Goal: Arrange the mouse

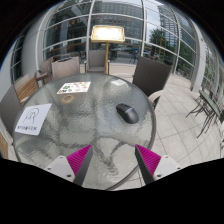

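Claw [112, 163] wide open, nothing held. Two fingers show low in the gripper view, each with a magenta pad [79, 160] on its inner face; the gap between them is broad and only glass desk surface lies in it.

Mouse [127, 113]: dark, rounded, lying on the round glass desk [70, 128] beyond the fingers and slightly toward the right finger's side. Well apart from both fingertips, no contact. It sits on its own on the glass, nothing touching it.

Left of the mouse, nearer the desk's left rim: a white sheet [32, 120] with a printed mark and lettering, too small to read. Farther across the desk, near the far rim: a smaller card [74, 88] with coloured patches on it, detail unclear.

Glass top is reflective, picking up the building lines above.

Chairs around the desk: one at the far left [62, 66], one at the far right [149, 72], close to the rim. More dark seating farther right [205, 103] on the paved ground.

Beyond the desk, a yellowish board on a stand [106, 35], in front of a tall glass-fronted building [70, 25].
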Tool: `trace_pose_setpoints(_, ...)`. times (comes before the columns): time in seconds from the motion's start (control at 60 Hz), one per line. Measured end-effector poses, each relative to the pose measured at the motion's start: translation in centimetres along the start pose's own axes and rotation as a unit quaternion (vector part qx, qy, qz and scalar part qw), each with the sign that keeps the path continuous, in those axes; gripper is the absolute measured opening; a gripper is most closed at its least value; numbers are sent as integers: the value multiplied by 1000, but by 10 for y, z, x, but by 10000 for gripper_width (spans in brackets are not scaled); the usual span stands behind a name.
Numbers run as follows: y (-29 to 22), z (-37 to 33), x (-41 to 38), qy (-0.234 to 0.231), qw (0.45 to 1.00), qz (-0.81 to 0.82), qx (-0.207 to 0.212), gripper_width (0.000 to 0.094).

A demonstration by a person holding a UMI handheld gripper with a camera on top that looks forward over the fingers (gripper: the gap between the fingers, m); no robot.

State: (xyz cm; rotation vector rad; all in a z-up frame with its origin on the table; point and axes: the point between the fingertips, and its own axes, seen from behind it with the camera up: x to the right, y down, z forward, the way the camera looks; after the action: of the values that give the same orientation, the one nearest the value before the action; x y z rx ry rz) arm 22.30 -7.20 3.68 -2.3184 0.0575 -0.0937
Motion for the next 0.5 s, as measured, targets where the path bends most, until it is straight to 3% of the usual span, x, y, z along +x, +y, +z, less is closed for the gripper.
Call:
trace_pose_setpoints(0.2,-16,76,58,6,1000,12,-20,853)
trace_pose_setpoints(0.5,-82,166,78,-8,1000,-6,-23,827)
